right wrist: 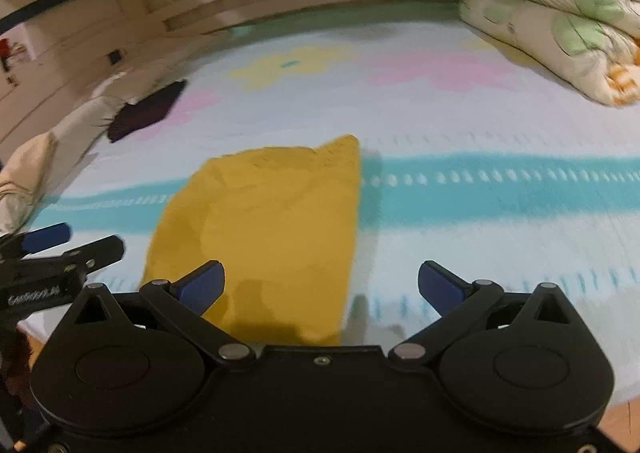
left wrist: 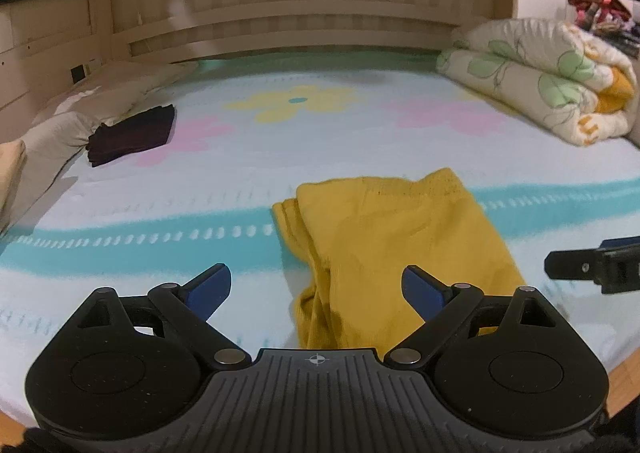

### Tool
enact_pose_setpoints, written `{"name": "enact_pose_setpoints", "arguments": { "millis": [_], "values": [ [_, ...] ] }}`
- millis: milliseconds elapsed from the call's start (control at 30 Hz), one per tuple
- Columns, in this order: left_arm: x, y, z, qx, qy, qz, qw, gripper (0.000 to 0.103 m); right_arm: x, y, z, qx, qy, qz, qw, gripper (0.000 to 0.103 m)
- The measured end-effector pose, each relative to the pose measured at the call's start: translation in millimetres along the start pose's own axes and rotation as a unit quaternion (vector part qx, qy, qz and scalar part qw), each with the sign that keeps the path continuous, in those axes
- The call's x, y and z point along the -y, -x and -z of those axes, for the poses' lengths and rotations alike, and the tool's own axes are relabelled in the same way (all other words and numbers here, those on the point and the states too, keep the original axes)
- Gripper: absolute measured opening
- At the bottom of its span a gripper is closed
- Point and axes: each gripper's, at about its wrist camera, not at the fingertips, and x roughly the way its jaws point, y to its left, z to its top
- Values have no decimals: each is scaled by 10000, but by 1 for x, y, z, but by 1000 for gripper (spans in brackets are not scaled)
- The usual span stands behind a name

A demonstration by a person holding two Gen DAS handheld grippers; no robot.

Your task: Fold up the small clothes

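Bed (left wrist: 360, 141): spread hand-held gripper (left wrist: 316, 285) above yellow garment (left wrist: 400, 245).

Garment (left wrist: 392, 249) on bed (left wrist: 320, 141) (near edge), folded stack (left wrist: 132, 133) far left, quilt (left wrist: 552, 85) far right

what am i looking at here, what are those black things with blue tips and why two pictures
Those black things are handheld grippers, one in each of a person's hands, each with a camera looking forward along its two blue-tipped fingers. One picture is from the left gripper, the other from the right gripper. Both are open and hold nothing. They hover over a bed with a flower-print sheet. Near them lies a yellow garment, partly folded. Farther off on the left sits a dark folded garment beside a pillow, and a rolled floral quilt lies at the far right. Each gripper also shows at the edge of the other's picture.
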Motion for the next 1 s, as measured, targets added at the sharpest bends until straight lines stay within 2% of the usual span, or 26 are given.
{"name": "enact_pose_setpoints", "arguments": {
  "millis": [167,467,1000],
  "values": [
    [0,-2,2,-246,94,-293,9992,93,0,-1,1,-98,-138,354,9992,102],
    [-8,-4,1,-488,321,-515,9970,92,1,-2,2,-139,-129,370,9991,102],
    [-2,-5,2,-607,280,-400,9970,92,-1,-4,4,-186,-95,352,9992,102]
  ]
}}
